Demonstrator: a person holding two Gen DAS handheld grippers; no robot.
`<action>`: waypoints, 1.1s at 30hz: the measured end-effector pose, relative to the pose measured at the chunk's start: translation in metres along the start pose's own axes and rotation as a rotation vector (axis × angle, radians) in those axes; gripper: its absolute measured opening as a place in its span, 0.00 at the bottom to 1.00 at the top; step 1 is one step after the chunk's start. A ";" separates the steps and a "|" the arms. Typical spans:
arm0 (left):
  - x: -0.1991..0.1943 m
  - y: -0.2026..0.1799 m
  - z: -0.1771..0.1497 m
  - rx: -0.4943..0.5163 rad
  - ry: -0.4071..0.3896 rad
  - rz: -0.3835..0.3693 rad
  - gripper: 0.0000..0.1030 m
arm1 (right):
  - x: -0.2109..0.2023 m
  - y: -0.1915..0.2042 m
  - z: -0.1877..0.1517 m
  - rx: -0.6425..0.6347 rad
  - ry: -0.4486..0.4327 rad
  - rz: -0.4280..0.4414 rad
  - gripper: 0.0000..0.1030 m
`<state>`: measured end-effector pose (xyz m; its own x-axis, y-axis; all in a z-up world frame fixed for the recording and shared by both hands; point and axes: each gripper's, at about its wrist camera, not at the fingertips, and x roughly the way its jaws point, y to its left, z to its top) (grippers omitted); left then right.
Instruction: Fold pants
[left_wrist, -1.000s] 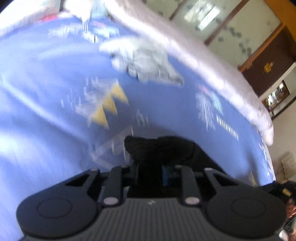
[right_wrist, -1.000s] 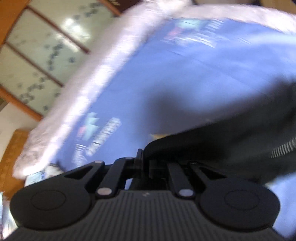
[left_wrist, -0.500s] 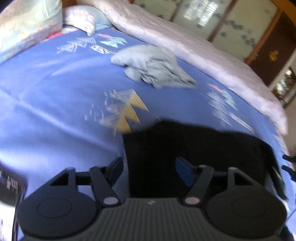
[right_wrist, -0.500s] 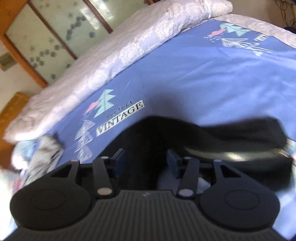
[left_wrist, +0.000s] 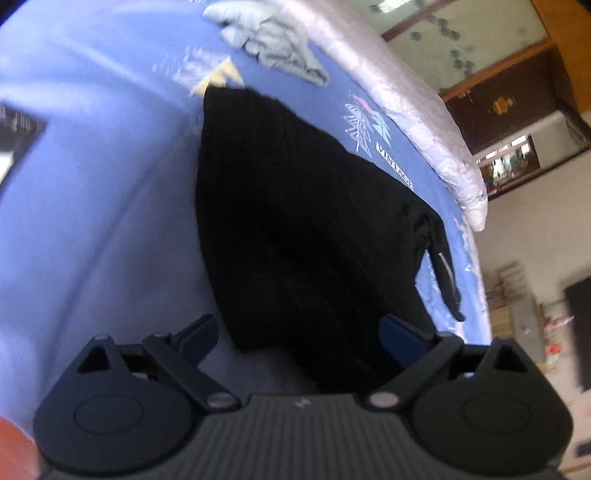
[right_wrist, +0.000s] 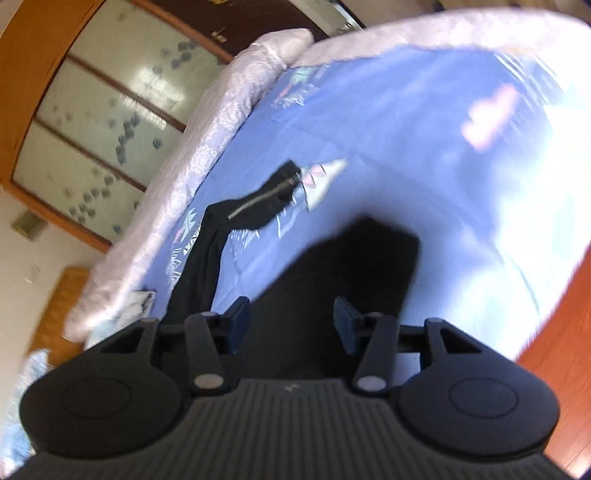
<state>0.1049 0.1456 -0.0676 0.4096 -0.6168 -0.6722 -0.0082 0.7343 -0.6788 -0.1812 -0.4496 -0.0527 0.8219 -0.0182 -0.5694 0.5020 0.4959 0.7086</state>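
The black pants (left_wrist: 303, 221) lie flat on the blue bed sheet (left_wrist: 92, 184), spread away from my left gripper (left_wrist: 299, 334), which is open and empty just above their near edge. A zippered flap (left_wrist: 445, 266) sticks out at the right side. In the right wrist view the pants (right_wrist: 351, 273) lie under my right gripper (right_wrist: 290, 319), which is open and empty. A narrow strip with a zipper (right_wrist: 258, 203) trails off to the far left.
A crumpled grey garment (left_wrist: 273, 40) lies on the sheet beyond the pants. A pale quilt (left_wrist: 406, 110) runs along the bed's far edge, also seen in the right wrist view (right_wrist: 192, 158). Wooden floor (right_wrist: 561, 332) shows past the bed's right edge.
Both grippers were shut on the pants one second ago, opened and let them go. Both have since pulled back and tilted, and the pants lie spread on the sheet.
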 end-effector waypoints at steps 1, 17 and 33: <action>0.008 0.001 0.000 -0.032 0.011 -0.021 0.96 | 0.000 -0.003 -0.001 0.016 0.003 0.001 0.52; -0.016 -0.027 0.037 -0.070 -0.095 -0.101 0.08 | 0.019 0.077 0.093 -0.131 -0.184 0.167 0.07; -0.025 0.055 0.019 -0.149 -0.049 0.211 0.13 | 0.047 0.036 -0.050 -0.148 0.150 -0.057 0.12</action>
<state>0.1110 0.2067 -0.0820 0.4281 -0.4377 -0.7907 -0.2308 0.7929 -0.5639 -0.1382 -0.3891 -0.0752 0.7382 0.0738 -0.6706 0.4927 0.6200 0.6106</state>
